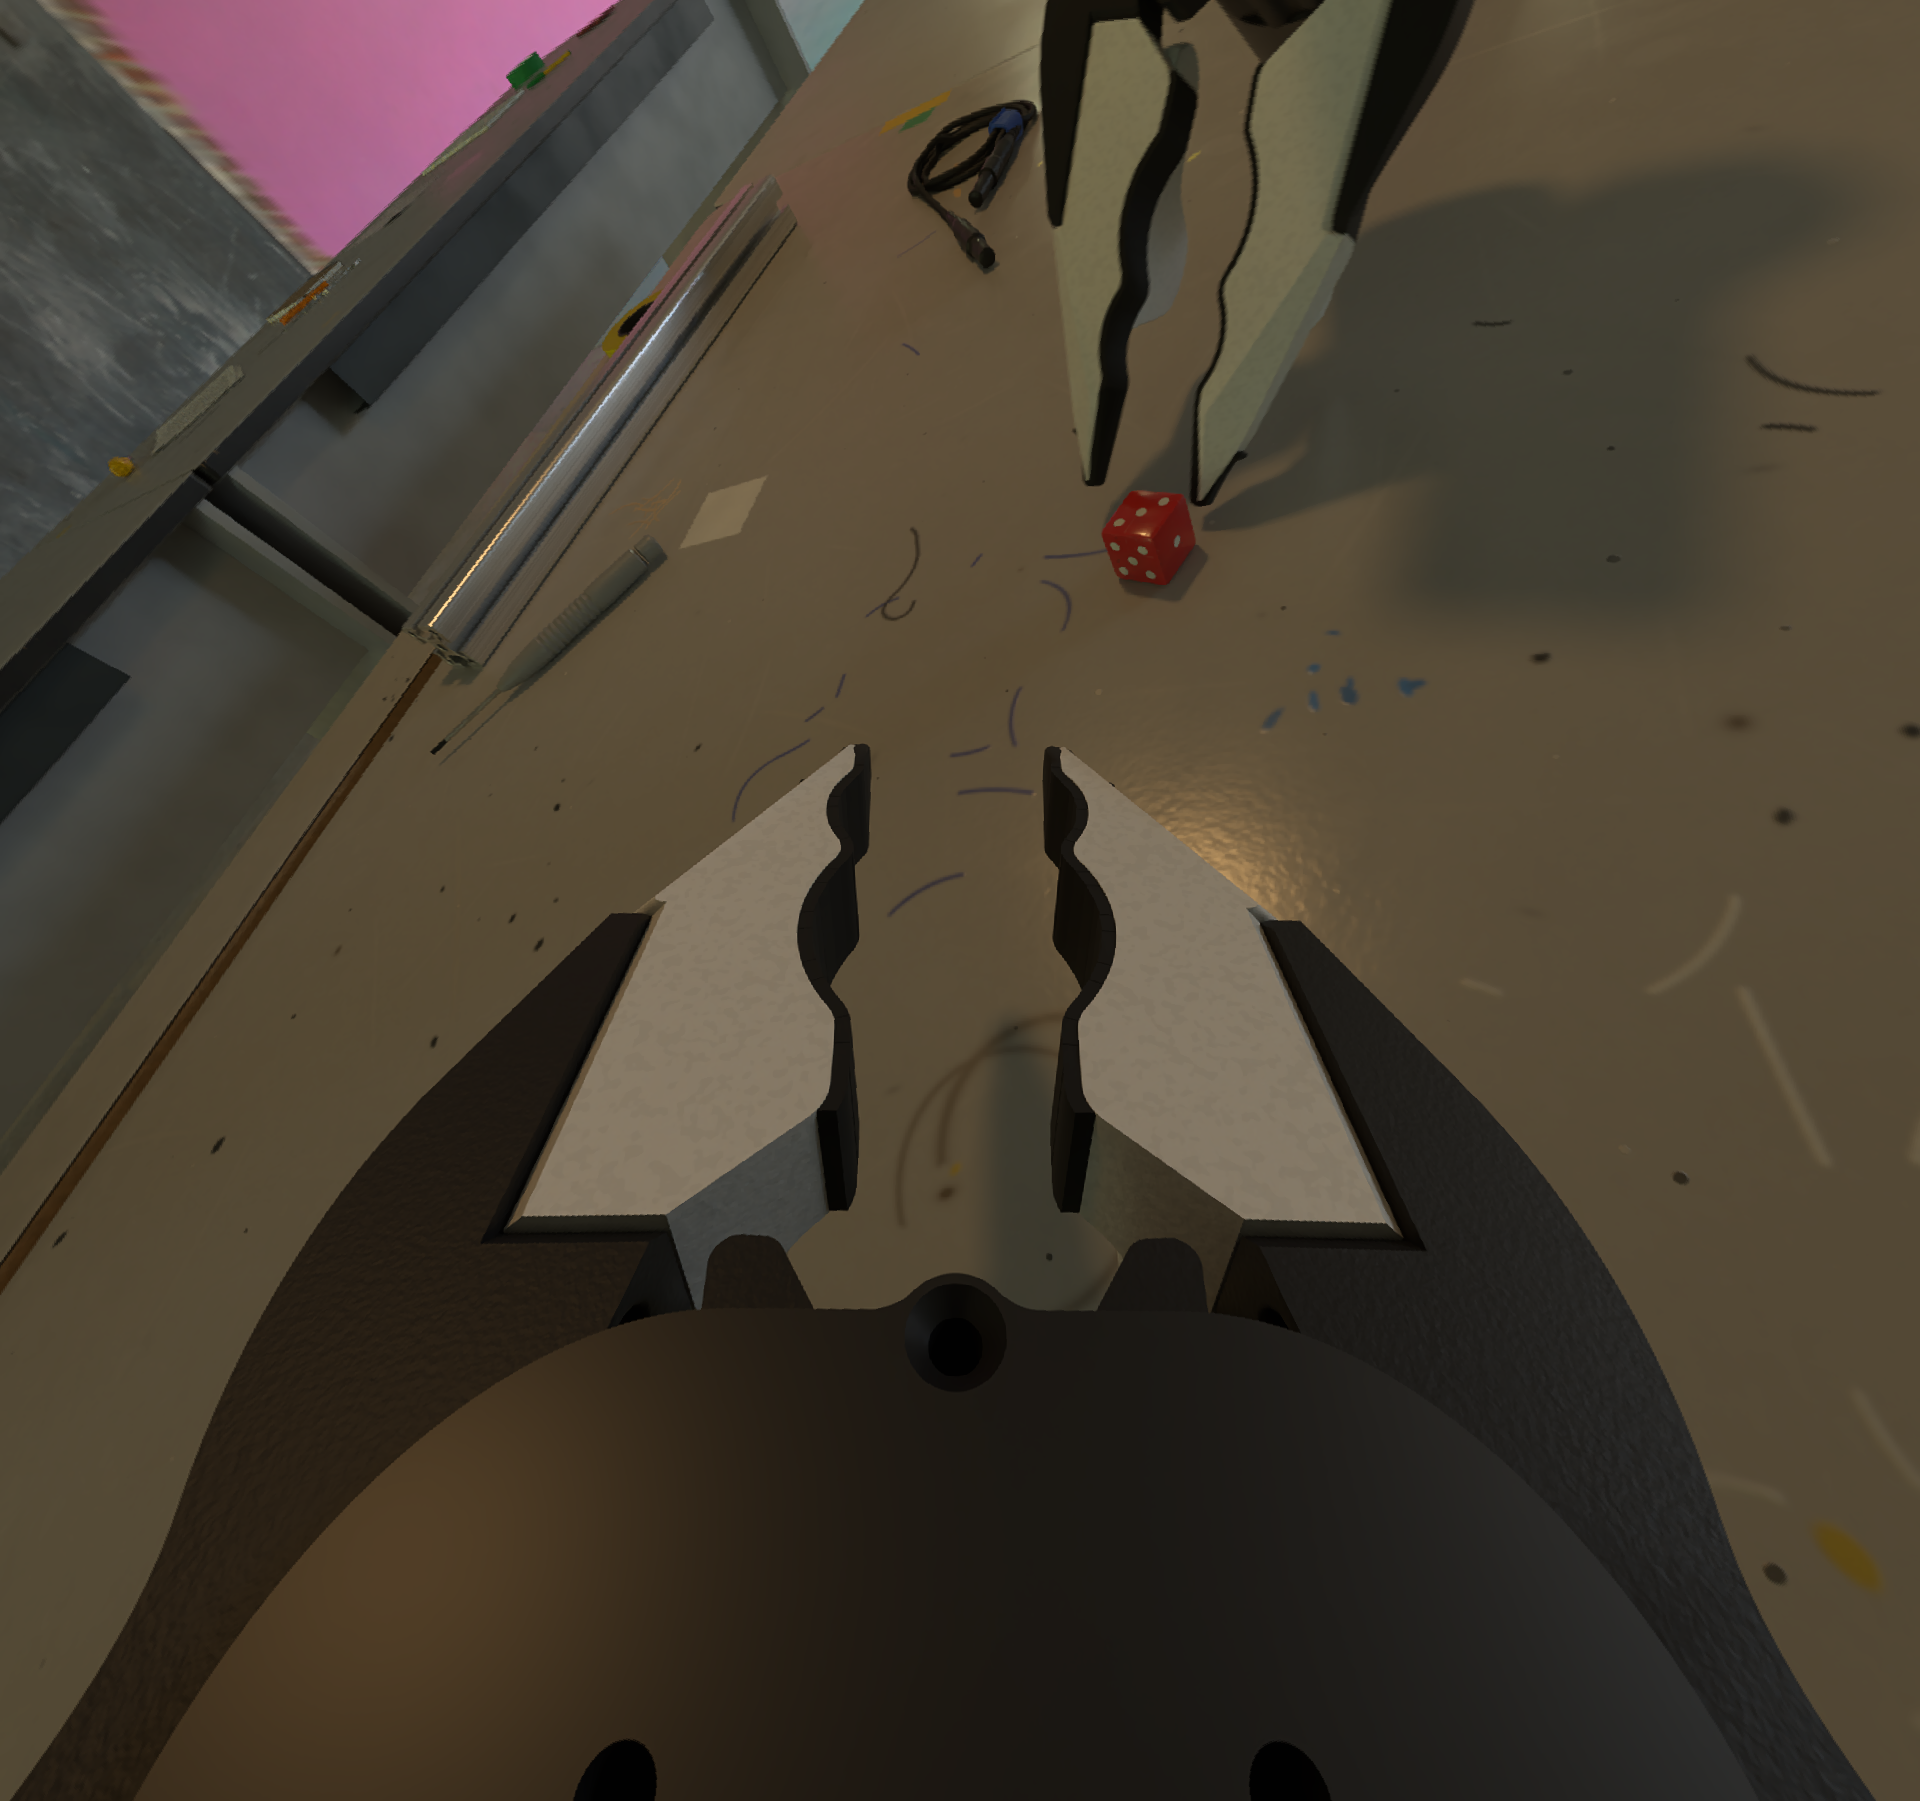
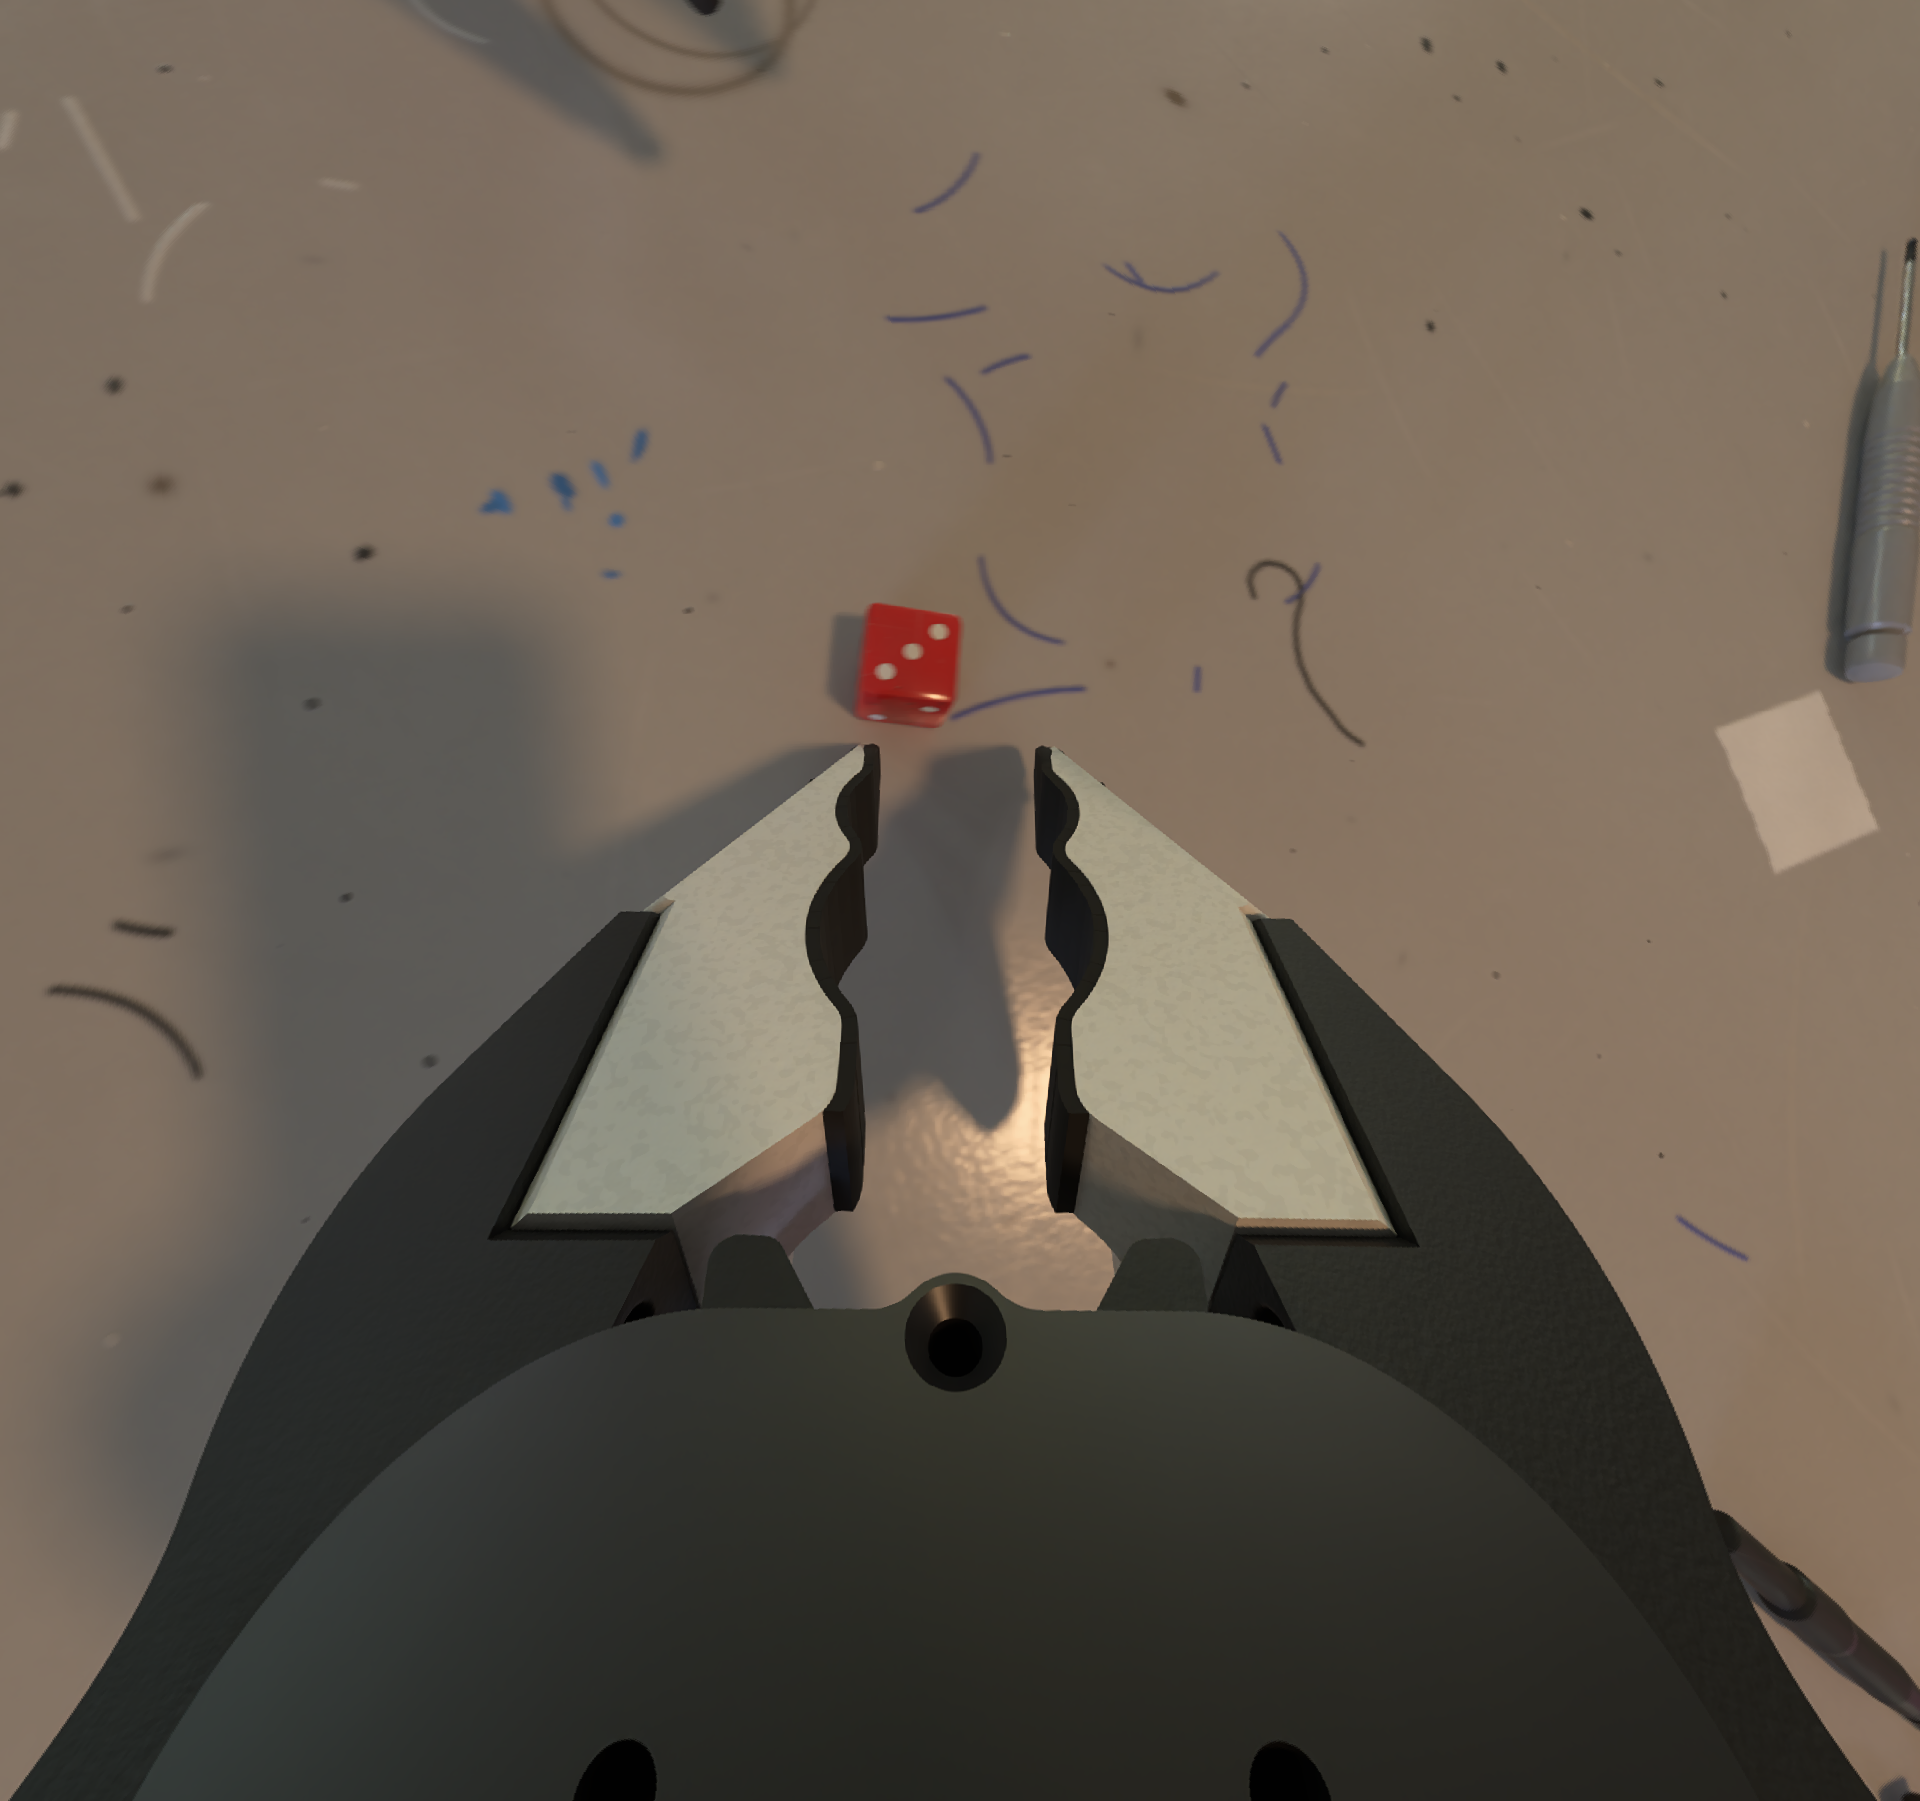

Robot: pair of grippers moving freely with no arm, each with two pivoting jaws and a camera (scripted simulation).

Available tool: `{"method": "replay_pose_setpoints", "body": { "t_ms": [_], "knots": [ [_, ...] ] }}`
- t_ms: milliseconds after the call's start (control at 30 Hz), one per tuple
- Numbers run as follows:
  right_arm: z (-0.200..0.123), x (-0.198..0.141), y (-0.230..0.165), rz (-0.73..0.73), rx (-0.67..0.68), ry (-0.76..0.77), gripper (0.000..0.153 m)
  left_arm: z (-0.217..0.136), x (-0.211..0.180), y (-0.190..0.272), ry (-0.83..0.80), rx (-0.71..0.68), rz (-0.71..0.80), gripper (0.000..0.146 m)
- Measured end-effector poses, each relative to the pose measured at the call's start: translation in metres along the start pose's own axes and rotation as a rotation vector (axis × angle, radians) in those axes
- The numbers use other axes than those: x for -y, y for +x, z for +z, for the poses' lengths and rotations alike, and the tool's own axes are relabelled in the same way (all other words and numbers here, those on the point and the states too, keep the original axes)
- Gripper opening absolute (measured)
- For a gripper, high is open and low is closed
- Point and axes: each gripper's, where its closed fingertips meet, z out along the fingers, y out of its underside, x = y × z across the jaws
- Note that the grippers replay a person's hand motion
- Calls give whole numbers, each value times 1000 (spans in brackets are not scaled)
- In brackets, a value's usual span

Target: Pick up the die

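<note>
One red die (image 2: 907,662) sits on the counter (image 2: 1455,141) at mid-frame, just beyond my right gripper (image 2: 956,752), whose jaws stand partly open and empty. I judge it light, rigid and slick, so I'd pinch opposite flat faces.

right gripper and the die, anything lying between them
Nothing solid. In the right wrist view, only bare table and shadow separate the open right hand-held gripper from the die; a thin blue pen mark runs beside the die.
</note>
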Motion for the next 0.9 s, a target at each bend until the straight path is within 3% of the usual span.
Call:
{"method": "replay_pose_setpoints", "body": {
  "t_ms": [133, 333, 467, 567, 700, 800, 900],
  "knots": [
    [-3, 1, -2, -16, -43, 6, 32, -3, 0, 4, 3, -7, 0, 33],
    [9, 12, -5, 40, -1, 4, 43, -15, 3, 5, 13, 2, 9, 33],
    [13, 17, -10, 89, -15, -15, 19, -28, 0, 5, 17, 1, -19, 33],
    [7, 29, -24, 105, -6, 68, 19, -44, 2, 5, 38, -4, -59, 33],
    [-13, 79, -38, 188, 12, 394, 19, -68, 12, 4, 105, -18, -174, 33],
    [-39, 130, -38, 373, 84, 783, 19, -86, 24, 2, 176, -28, -322, 33],
    [-72, 166, -32, 619, 249, 1239, 19, -108, 39, -3, 302, -35, -475, 31]
  ]
}}
